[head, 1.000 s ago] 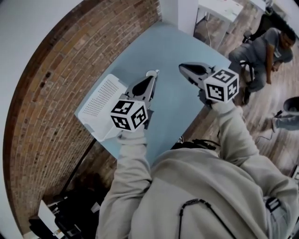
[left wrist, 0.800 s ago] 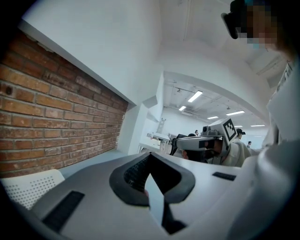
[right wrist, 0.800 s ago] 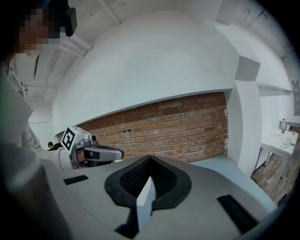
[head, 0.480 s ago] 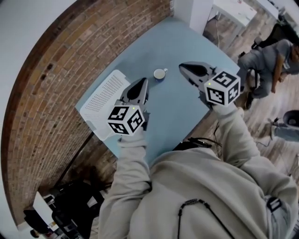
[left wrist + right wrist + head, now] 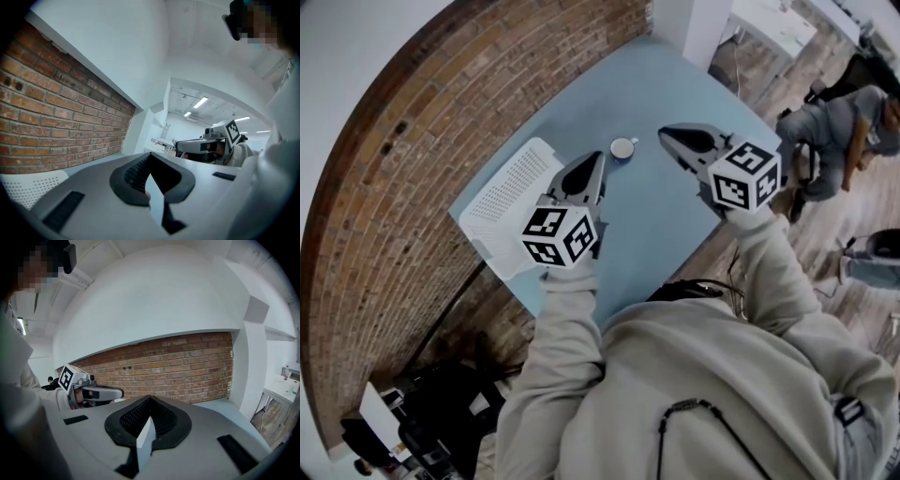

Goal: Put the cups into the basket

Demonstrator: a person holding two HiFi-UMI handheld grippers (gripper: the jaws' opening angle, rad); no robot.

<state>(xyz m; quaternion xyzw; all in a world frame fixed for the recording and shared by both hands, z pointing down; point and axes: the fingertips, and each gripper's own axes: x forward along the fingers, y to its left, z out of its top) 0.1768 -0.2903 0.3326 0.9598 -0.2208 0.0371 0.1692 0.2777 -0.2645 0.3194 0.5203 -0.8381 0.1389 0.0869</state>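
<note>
Up close, both sleeves point(image 5: 572, 309) reach fwd over the blue table point(image 5: 666, 84). L gripper point(image 5: 598, 159) has its jaws together w/ nothing btwn them; R gripper point(image 5: 664, 133) is likewise closed & empty. Just past the L gripper's tip a small cup point(image 5: 622, 148) stands upright on the table, btwn the two grippers, apart from both, outside the basket. White perforated basket point(image 5: 502, 202) sits beside the L gripper at the table edge nearest the brick wall point(image 5: 412, 141)
</note>
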